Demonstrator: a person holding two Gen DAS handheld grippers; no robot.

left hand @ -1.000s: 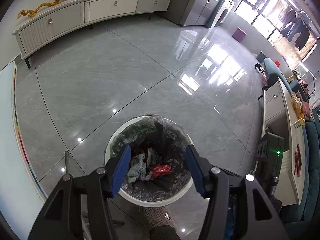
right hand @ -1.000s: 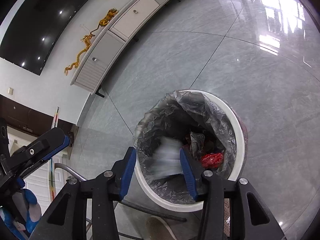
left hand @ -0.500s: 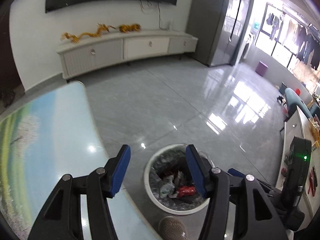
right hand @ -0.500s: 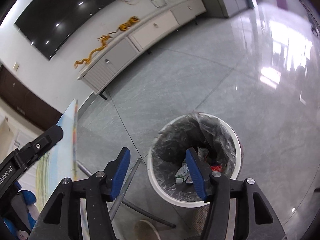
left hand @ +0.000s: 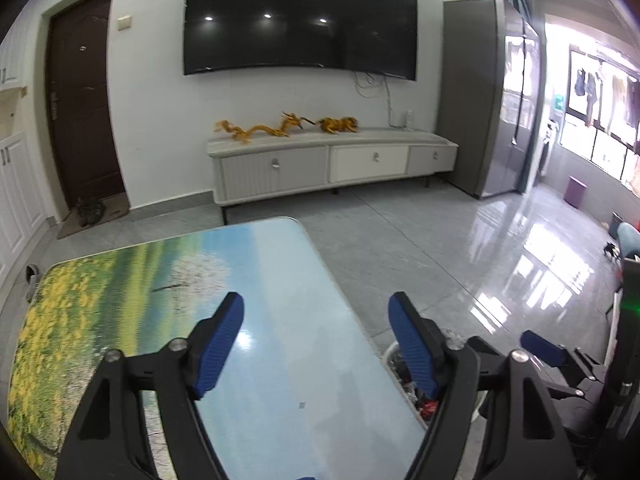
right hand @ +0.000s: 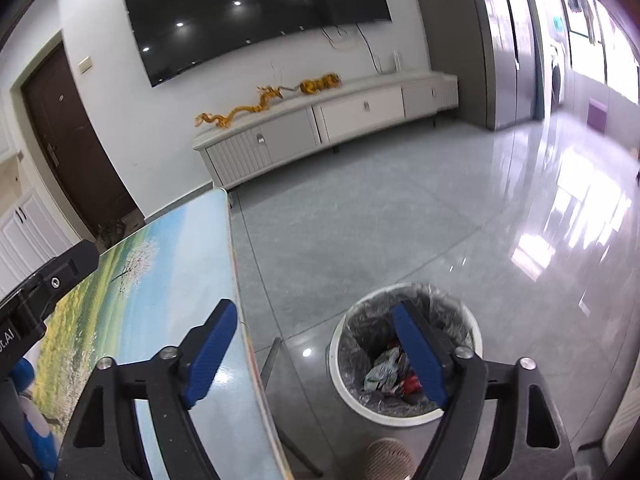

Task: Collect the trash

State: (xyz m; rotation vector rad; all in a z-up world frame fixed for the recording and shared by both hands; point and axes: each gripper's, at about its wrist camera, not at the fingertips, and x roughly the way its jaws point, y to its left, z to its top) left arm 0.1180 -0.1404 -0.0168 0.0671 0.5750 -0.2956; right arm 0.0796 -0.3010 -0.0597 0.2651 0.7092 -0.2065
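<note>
Both grippers are hanging empty, fingers spread wide apart.

Through the left wrist view, the left gripper (left hand: 316, 344) is hovering over the bench (left hand: 280, 360), whose printed landscape top is filling the lower left of the frame with no litter showing on it. Only a sliver of the bin (left hand: 394, 354) is peeking out at lower right, behind the right-hand finger. A second ago this camera was pointing straight down into the bin; it is now facing the television wall.

Through the right wrist view, the right gripper (right hand: 312, 352) is sitting astride the bench edge, with the bin at lower centre and the collected trash (right hand: 386, 372), crumpled wrappers and something red, lying inside its grey liner. Earlier a pale wrapper was blurring between these fingers above the bin; nothing is between them now.

Judging from this, the step in hand is scanning for leftovers: sweeping both cameras slowly across bench and floor would be doing it well.
</note>
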